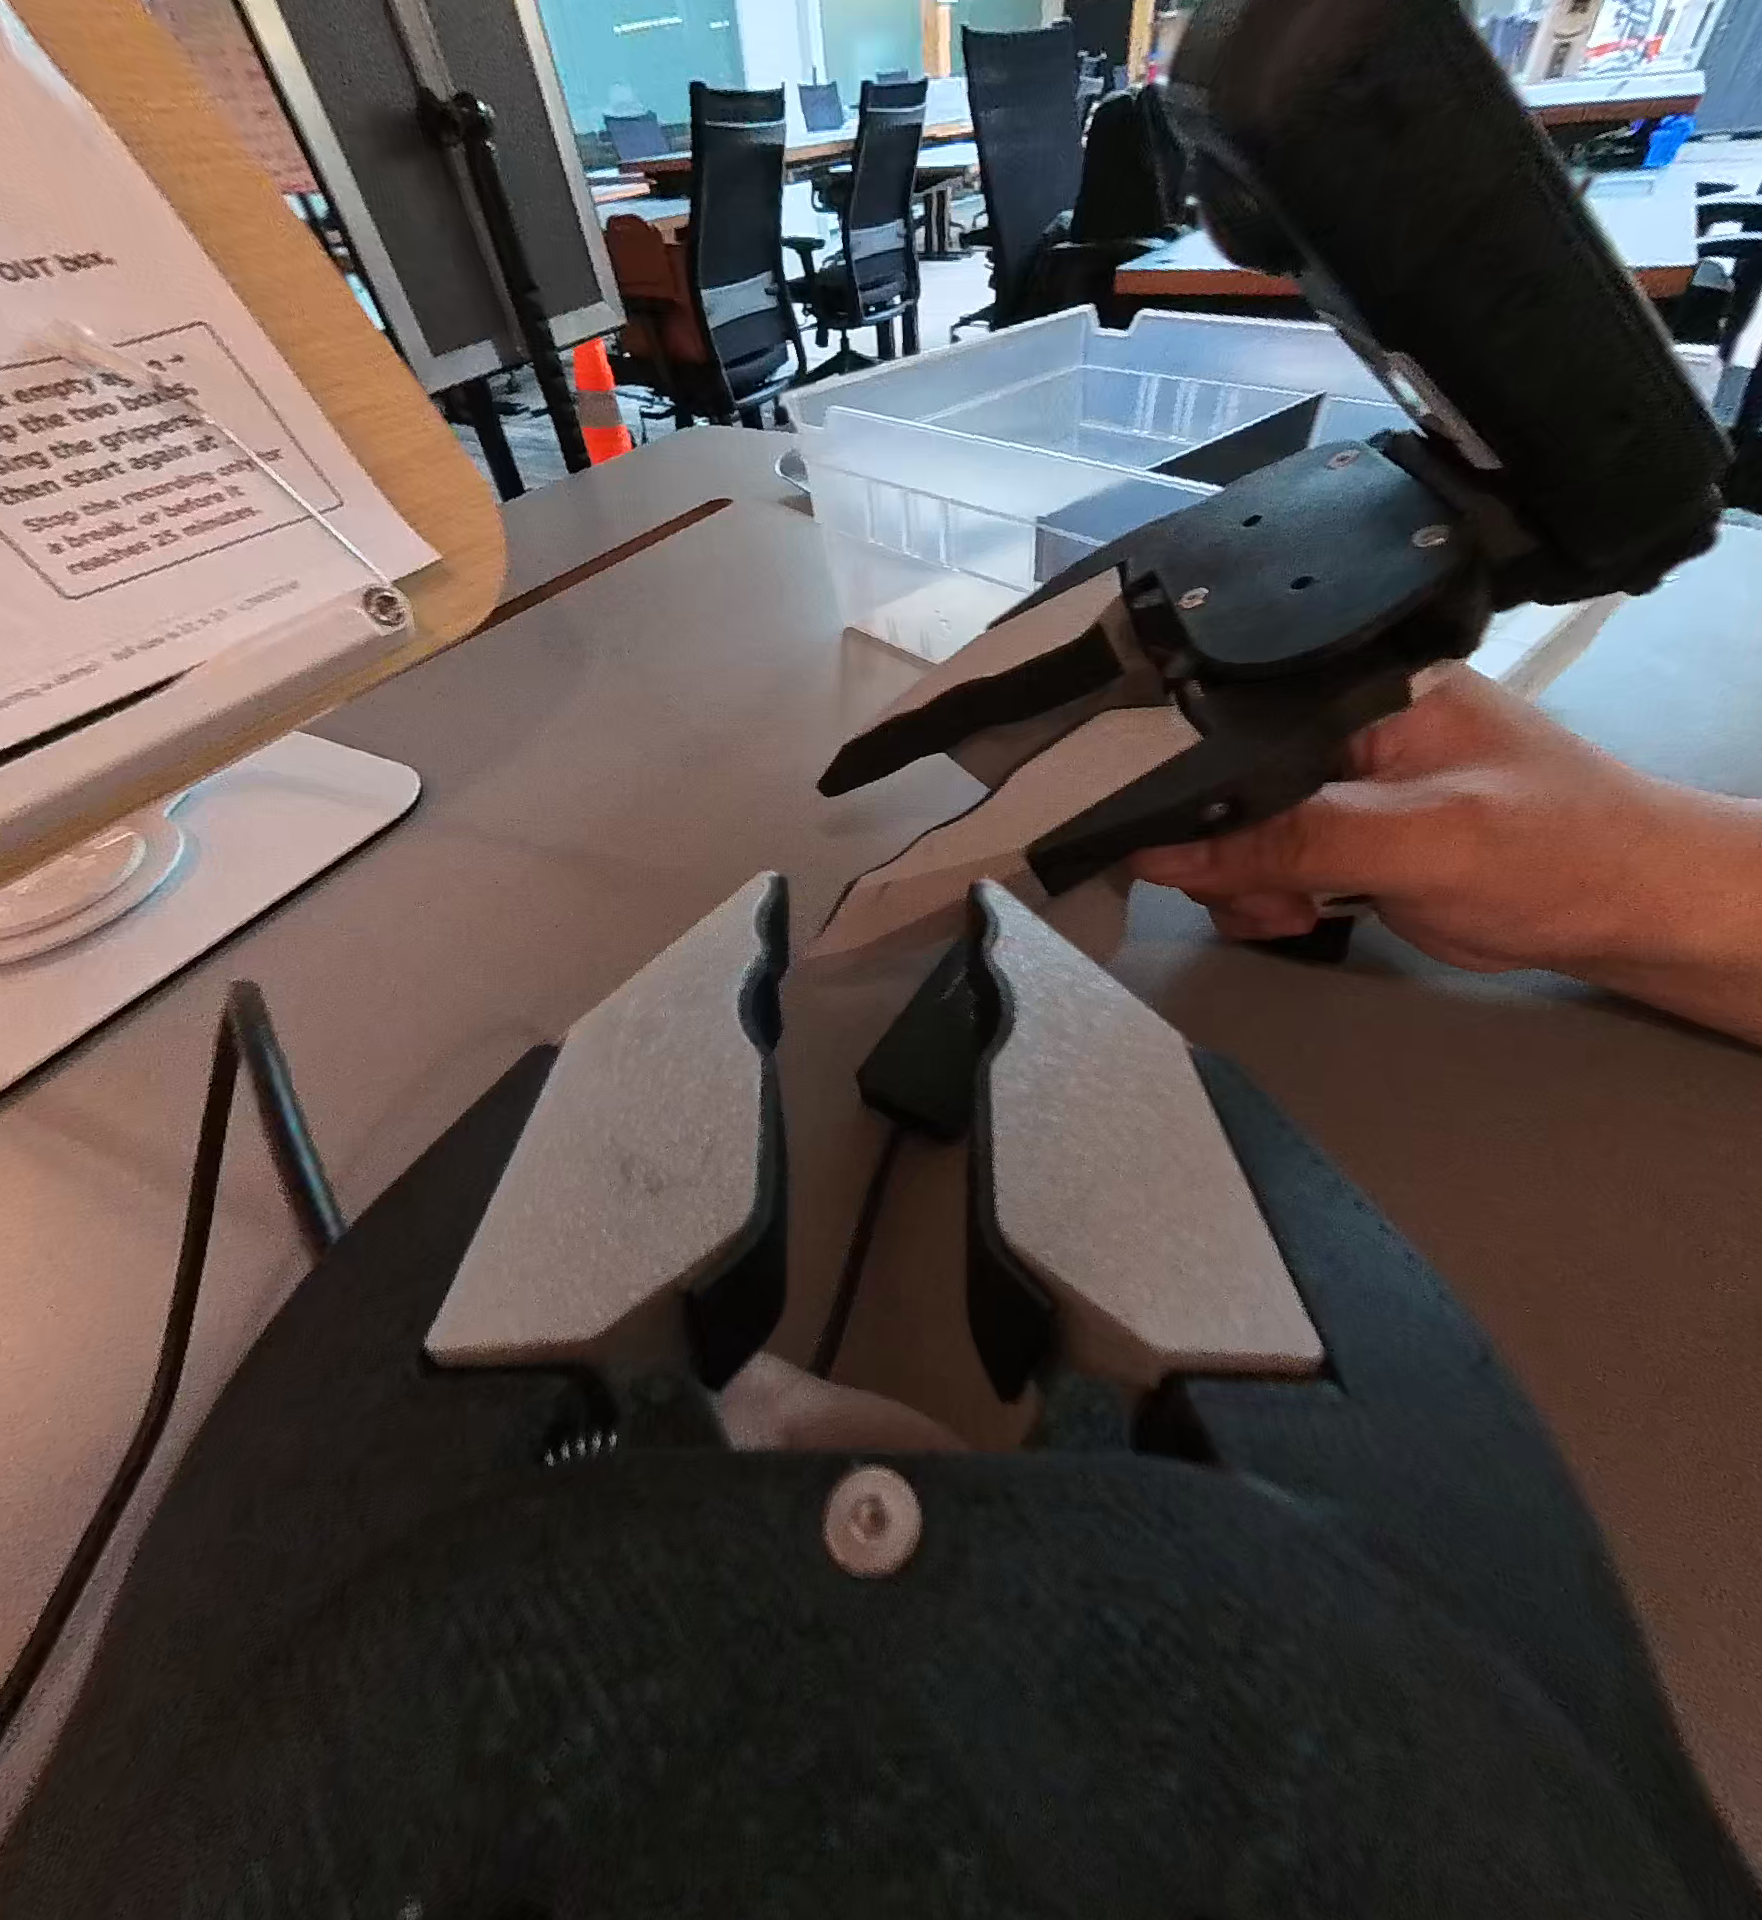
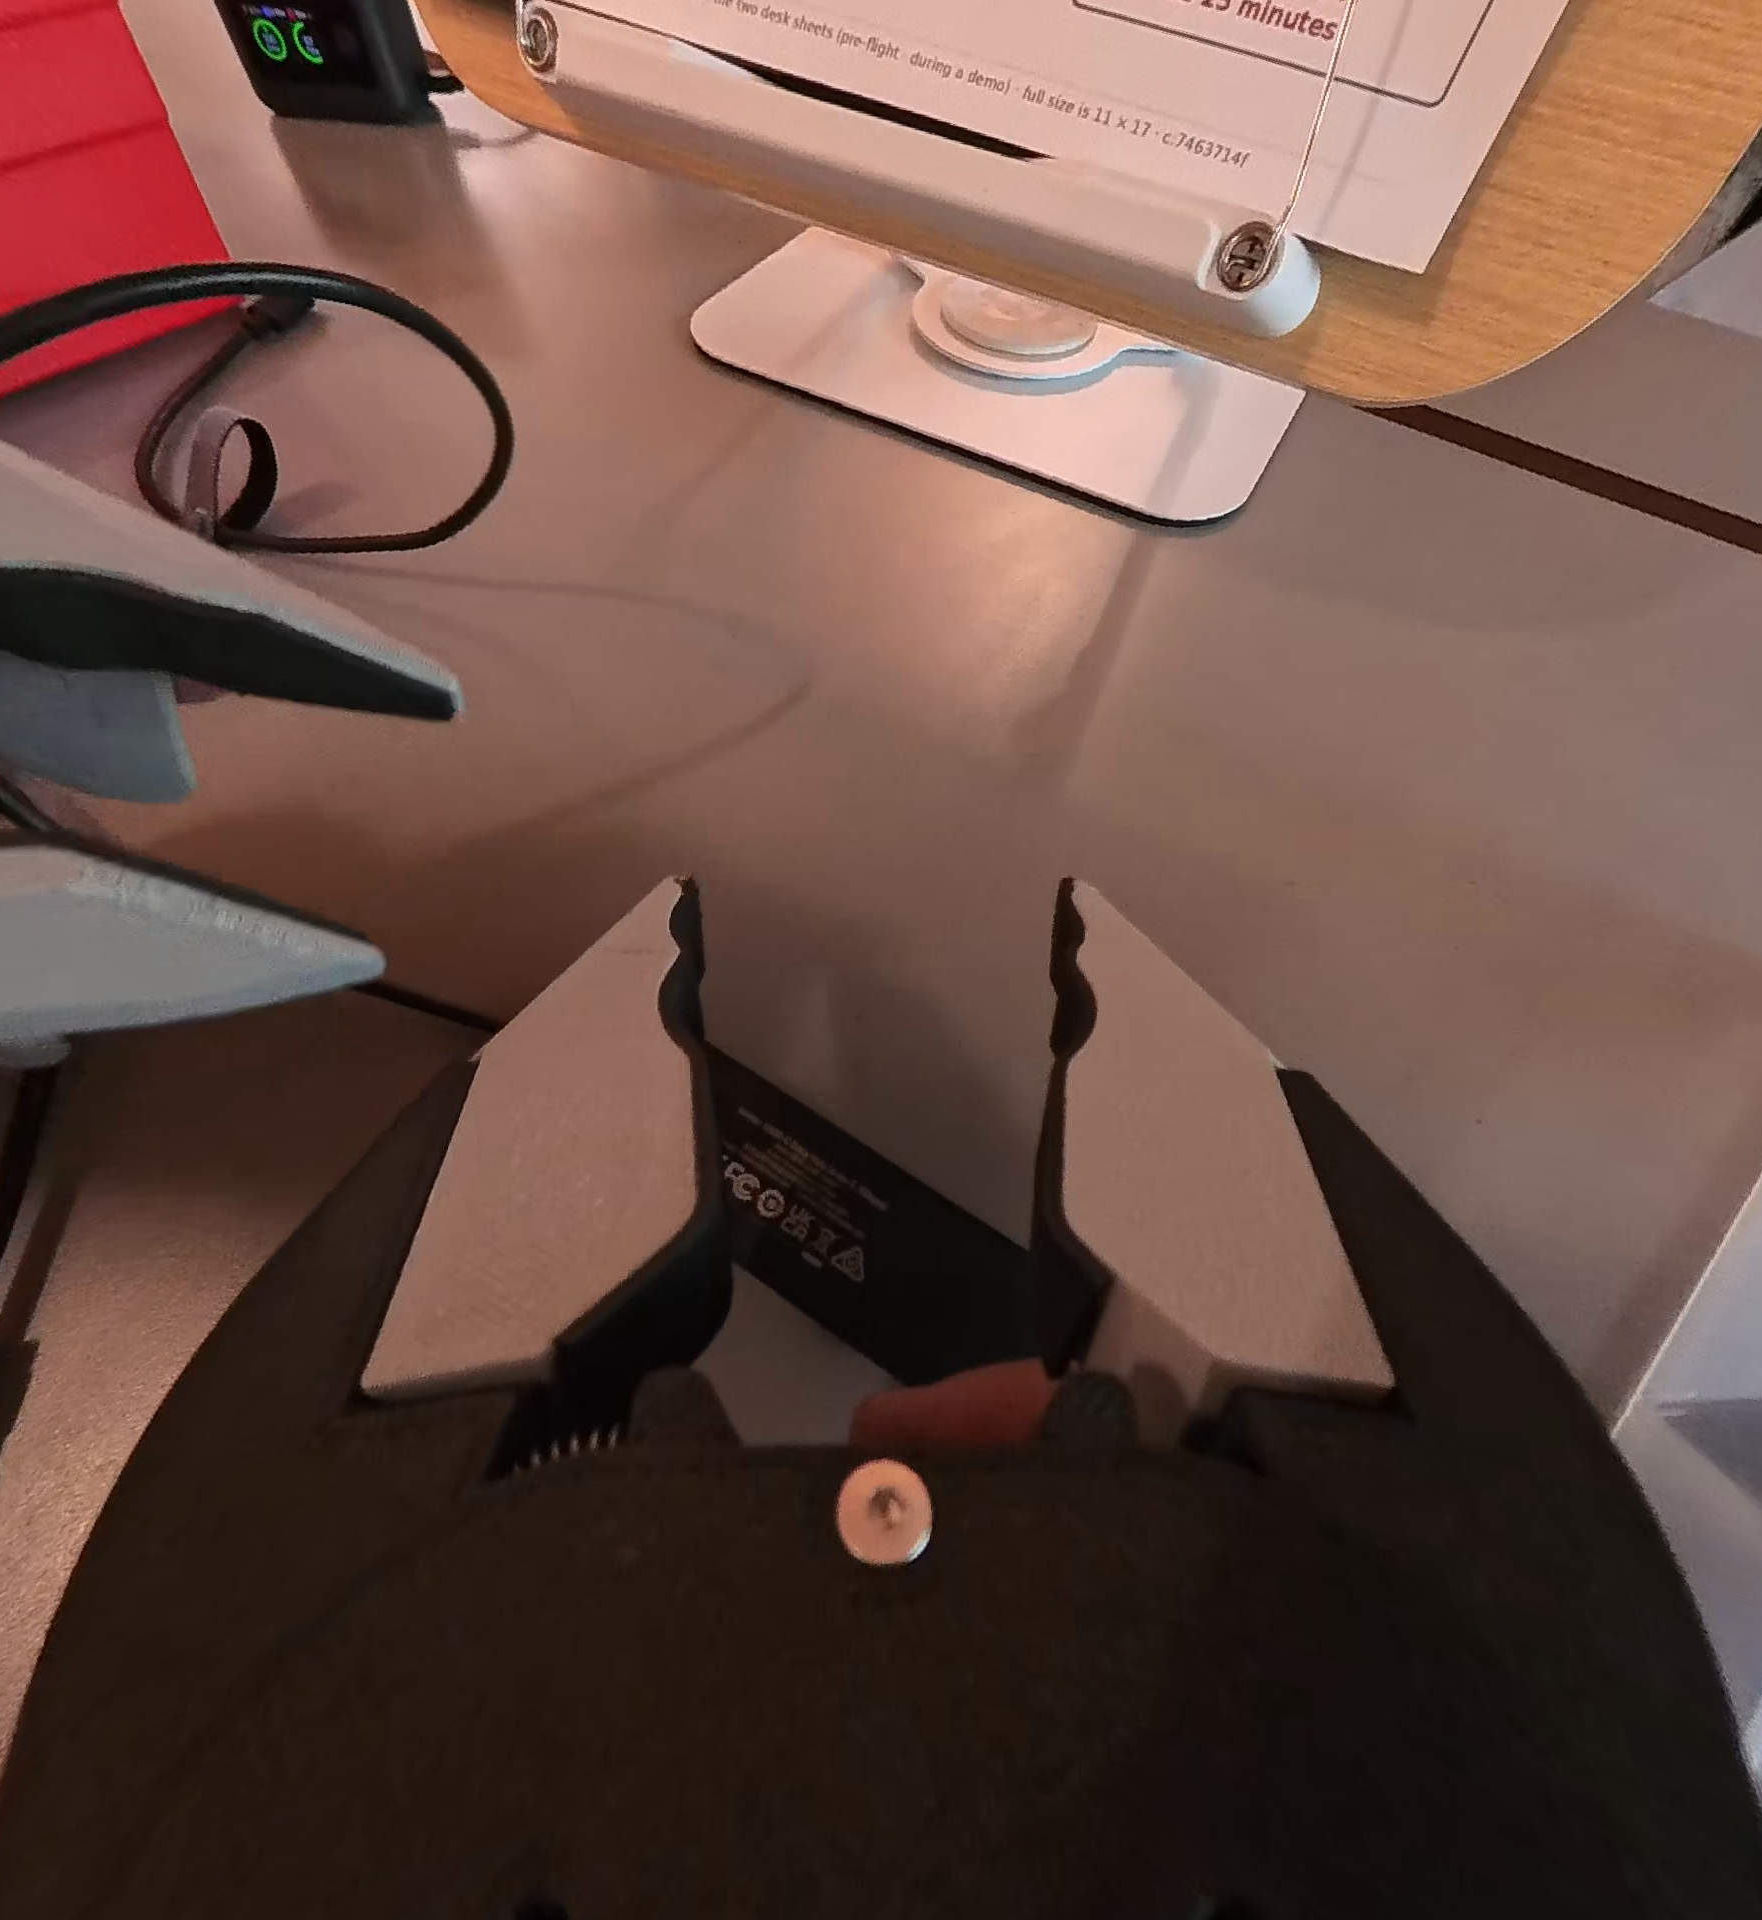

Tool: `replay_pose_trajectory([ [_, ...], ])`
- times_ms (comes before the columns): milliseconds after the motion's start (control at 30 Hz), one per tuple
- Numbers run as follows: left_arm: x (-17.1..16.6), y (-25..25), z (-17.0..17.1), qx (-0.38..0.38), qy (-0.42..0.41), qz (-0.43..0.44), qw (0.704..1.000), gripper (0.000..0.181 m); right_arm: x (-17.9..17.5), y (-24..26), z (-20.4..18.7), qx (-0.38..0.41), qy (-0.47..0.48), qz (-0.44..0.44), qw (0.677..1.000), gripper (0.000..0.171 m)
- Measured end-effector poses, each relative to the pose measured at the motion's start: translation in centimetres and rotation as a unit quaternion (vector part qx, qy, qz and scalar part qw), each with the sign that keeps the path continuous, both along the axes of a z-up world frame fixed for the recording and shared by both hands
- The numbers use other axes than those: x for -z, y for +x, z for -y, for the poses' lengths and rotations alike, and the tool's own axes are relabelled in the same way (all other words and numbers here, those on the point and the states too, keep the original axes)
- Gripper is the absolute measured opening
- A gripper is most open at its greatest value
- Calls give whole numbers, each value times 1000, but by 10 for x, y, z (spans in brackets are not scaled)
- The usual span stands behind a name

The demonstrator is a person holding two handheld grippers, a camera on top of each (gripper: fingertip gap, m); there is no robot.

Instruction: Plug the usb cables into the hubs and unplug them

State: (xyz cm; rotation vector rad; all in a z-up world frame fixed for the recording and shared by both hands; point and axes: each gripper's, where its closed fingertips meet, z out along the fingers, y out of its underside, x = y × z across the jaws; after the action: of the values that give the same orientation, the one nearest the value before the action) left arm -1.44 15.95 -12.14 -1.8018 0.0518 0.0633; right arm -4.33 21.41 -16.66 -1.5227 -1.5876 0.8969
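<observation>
A black USB hub point(image 1: 924, 1049) lies on the grey table between the fingers of my left gripper point(image 1: 877, 904), close to its right finger. A thin cable point(image 1: 856, 1247) runs back from it under the gripper. The left gripper is open. My right gripper point(image 1: 825, 862), held by a hand point(image 1: 1479, 831), comes in from the right, open, with its lower fingertip just beyond the hub. In the right wrist view the hub point(image 2: 856, 1216) lies slantwise below the open right gripper point(image 2: 875, 894). The left gripper point(image 2: 415, 831) enters at the left edge.
A sign stand point(image 1: 181, 800) with a printed sheet stands at the left of the table point(image 1: 596, 727). A clear divided bin point(image 1: 1012, 468) sits behind the right gripper. A looped black cable point(image 2: 357, 416), a small screen device point(image 2: 326, 52) and a red object point(image 2: 46, 187) lie far left.
</observation>
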Motion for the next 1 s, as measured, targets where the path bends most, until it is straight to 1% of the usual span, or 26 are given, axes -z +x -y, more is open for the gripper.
replay_pose_trajectory([
  [233, -11, -22, 6, -43, 27, 35, 998, 31, 1, 1, 9, -23, 0, 3, 1000, 63],
  [333, -13, -37, 9, -78, 35, 41, 995, 33, 3, 2, 16, -44, -4, 9, 999, 60],
  [467, -4, -67, 16, -151, 11, 14, 988, 39, 7, 4, 28, -85, -12, 25, 996, 56],
  [533, 1, -77, 20, -180, -5, -1, 984, 40, 13, 6, 39, -112, -18, 45, 992, 55],
  [600, 6, -84, 22, -200, -22, -10, 980, 45, 17, 11, 50, -138, -22, 72, 988, 56],
  [700, 4, -82, 23, -191, -18, -1, 981, 46, 16, 23, 59, -163, -3, 122, 979, 56],
  [800, -3, -76, 23, -170, -3, 27, 985, 46, 8, 37, 55, -183, 47, 186, 964, 57],
  [933, -8, -68, 23, -143, 6, 49, 988, 47, -2, 47, 44, -196, 107, 282, 933, 58],
  [1000, -10, -64, 22, -132, 7, 47, 990, 47, -1, 49, 39, -207, 138, 326, 912, 56],
])
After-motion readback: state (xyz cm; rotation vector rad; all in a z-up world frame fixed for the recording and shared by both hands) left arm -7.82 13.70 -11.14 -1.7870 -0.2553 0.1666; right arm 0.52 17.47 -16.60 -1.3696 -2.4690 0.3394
